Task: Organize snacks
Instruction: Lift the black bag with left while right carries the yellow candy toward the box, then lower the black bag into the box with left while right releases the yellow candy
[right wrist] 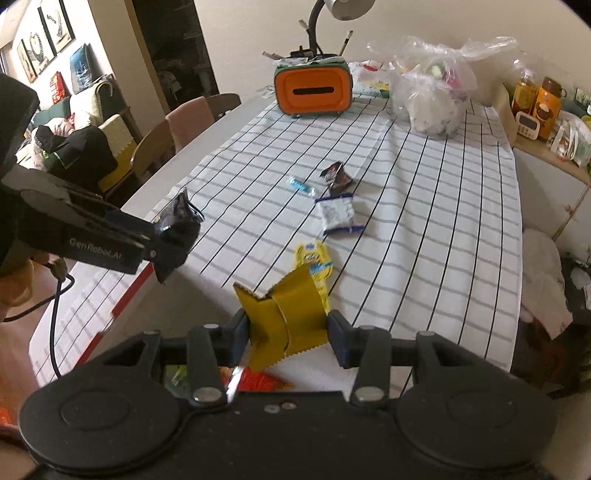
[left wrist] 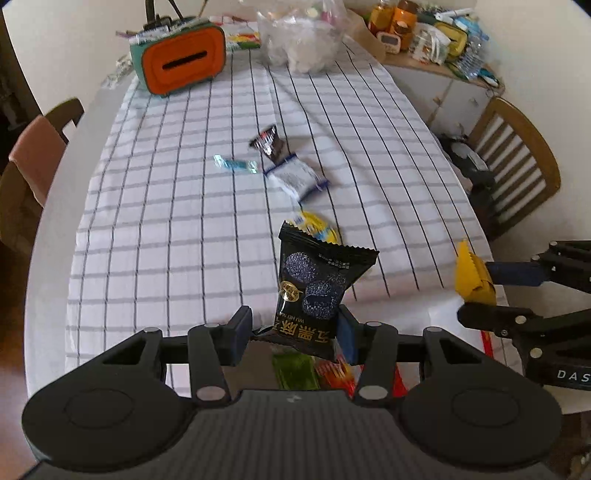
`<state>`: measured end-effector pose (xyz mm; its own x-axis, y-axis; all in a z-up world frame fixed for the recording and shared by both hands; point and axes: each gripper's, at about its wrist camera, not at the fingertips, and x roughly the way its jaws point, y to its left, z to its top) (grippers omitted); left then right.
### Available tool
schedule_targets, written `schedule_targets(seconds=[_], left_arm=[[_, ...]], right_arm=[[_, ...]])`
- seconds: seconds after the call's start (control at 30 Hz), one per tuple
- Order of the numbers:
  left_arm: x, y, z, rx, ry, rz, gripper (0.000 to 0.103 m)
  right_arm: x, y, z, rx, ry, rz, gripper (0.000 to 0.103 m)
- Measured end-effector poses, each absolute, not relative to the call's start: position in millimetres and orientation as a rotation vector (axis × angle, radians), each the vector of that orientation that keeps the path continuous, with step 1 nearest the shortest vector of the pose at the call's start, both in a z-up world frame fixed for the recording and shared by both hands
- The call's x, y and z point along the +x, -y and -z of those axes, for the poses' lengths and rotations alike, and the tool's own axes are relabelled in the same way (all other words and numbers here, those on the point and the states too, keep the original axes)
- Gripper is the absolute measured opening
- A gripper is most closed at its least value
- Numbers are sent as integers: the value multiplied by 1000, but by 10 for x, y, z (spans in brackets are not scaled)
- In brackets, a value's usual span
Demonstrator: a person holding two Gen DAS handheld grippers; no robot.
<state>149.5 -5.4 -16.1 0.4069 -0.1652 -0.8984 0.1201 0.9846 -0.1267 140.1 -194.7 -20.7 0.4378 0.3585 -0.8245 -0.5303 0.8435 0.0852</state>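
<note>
My left gripper (left wrist: 294, 334) is shut on a black snack packet (left wrist: 314, 284) with blue balls printed on it, held upright above the table's near edge. To its right, my right gripper (right wrist: 289, 332) is shut on a folded gold packet (right wrist: 288, 314). The two grippers are also seen from the side: the left gripper (right wrist: 159, 240) with the black packet (right wrist: 177, 229), the right gripper (left wrist: 476, 293) with the gold packet (left wrist: 472, 277). On the checked cloth (left wrist: 166, 221) lie a yellow packet (left wrist: 317, 225), a white and blue packet (left wrist: 299, 177), a dark brown packet (left wrist: 269, 142) and a light blue candy (left wrist: 236, 164).
An orange tissue box (left wrist: 181, 61) and a clear plastic bag (left wrist: 303, 40) stand at the far end. Green (left wrist: 295, 369) and red packets (left wrist: 336, 373) lie under my left gripper. Wooden chairs (left wrist: 517, 158) flank the table; a cluttered shelf (left wrist: 424, 33) is at the back right.
</note>
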Motion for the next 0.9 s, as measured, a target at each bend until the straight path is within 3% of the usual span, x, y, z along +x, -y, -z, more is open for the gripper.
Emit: schedule_targets(seconds=[0.9], left_arm=[[917, 378, 852, -9, -1313, 141, 45]], right_arm=[[738, 1718, 1007, -211, -1153, -542, 44]])
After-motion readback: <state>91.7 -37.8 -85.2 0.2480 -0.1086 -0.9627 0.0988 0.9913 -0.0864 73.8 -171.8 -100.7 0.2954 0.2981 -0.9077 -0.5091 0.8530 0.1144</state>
